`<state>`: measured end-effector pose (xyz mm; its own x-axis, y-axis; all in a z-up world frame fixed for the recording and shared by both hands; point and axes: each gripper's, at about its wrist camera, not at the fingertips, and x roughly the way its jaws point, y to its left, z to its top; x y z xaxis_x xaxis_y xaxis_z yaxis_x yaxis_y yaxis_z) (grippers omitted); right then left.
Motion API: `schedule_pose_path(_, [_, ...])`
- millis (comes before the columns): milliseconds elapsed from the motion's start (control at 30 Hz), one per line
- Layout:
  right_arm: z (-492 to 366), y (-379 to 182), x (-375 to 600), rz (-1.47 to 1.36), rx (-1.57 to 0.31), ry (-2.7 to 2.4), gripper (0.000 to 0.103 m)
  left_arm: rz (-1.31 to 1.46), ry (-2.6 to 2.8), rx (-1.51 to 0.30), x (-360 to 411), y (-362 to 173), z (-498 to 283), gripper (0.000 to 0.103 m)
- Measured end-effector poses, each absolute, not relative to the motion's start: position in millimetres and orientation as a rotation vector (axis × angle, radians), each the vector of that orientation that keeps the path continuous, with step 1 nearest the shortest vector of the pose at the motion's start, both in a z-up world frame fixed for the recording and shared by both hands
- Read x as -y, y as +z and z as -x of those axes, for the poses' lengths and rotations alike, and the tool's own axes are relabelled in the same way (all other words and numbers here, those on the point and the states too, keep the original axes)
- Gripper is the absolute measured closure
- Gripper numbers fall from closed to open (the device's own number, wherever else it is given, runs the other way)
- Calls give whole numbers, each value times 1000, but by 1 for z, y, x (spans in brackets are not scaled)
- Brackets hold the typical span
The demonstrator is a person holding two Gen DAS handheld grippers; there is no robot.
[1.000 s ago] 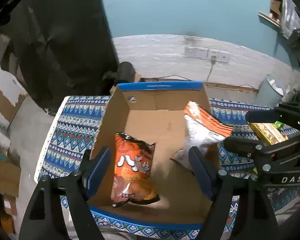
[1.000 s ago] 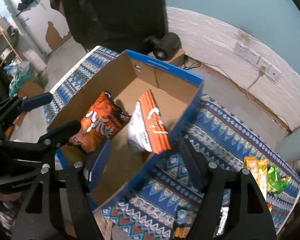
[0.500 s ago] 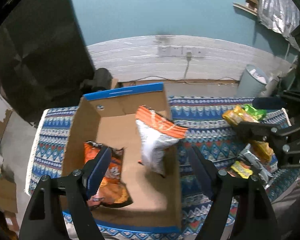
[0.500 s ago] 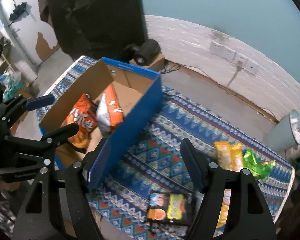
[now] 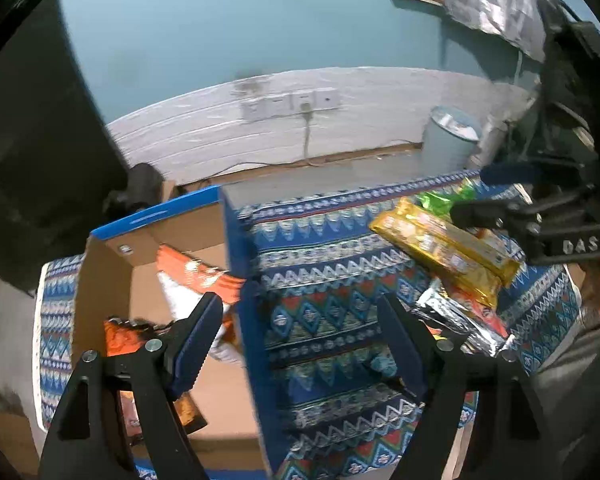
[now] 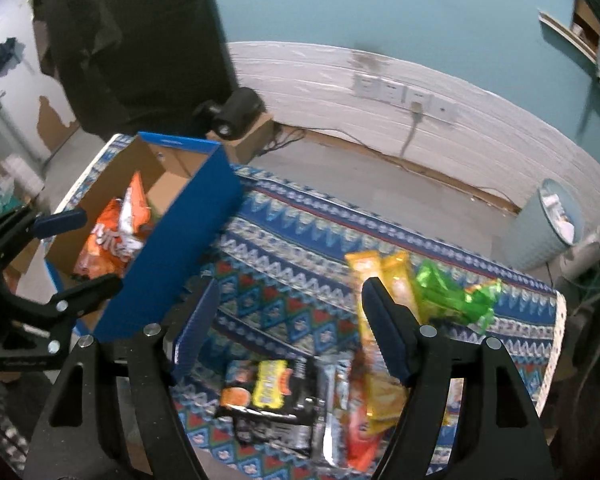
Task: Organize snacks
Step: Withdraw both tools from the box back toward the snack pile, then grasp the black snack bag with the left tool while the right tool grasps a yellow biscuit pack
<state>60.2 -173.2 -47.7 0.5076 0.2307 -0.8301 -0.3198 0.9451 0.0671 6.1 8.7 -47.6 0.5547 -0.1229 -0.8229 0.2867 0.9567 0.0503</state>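
A blue cardboard box (image 6: 184,216) stands at the left of the patterned table (image 6: 284,280). It holds an orange chip bag (image 6: 108,244) and a white-and-orange bag (image 5: 192,276). Loose snacks lie at the right: yellow packs (image 6: 380,276), a green pack (image 6: 452,296), a black-and-yellow pack (image 6: 268,392) and a silver pack (image 5: 456,320). My left gripper (image 5: 300,336) is open and empty above the box's right wall. My right gripper (image 6: 288,324) is open and empty above the snack pile; it also shows at the right of the left wrist view (image 5: 512,192).
A pale bin (image 6: 548,220) stands on the floor beyond the table's right end. A black device on a small carton (image 6: 236,112) sits behind the box. A white wall with sockets (image 6: 404,92) runs along the back.
Both grippers have swung right, away from the box and toward the loose snacks. The box now sits at the left of both views. Both stay open and empty.
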Motion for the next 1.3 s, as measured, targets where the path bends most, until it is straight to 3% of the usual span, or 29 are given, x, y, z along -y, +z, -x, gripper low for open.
schedule_pose_path(733, [-75,-130,286,16,-1162,160,29,-279,-439,-1093,68,-111,-31,22])
schedule_pose_path(1233, [-86,-190,306,8,-1265,174,29,-158,-604,-1355,90,-179,-31,22])
schedule_pose_path(1300, [-87,-192,308,1,-1263,178,33,-170,-606,-1362,91,-184,-30,22])
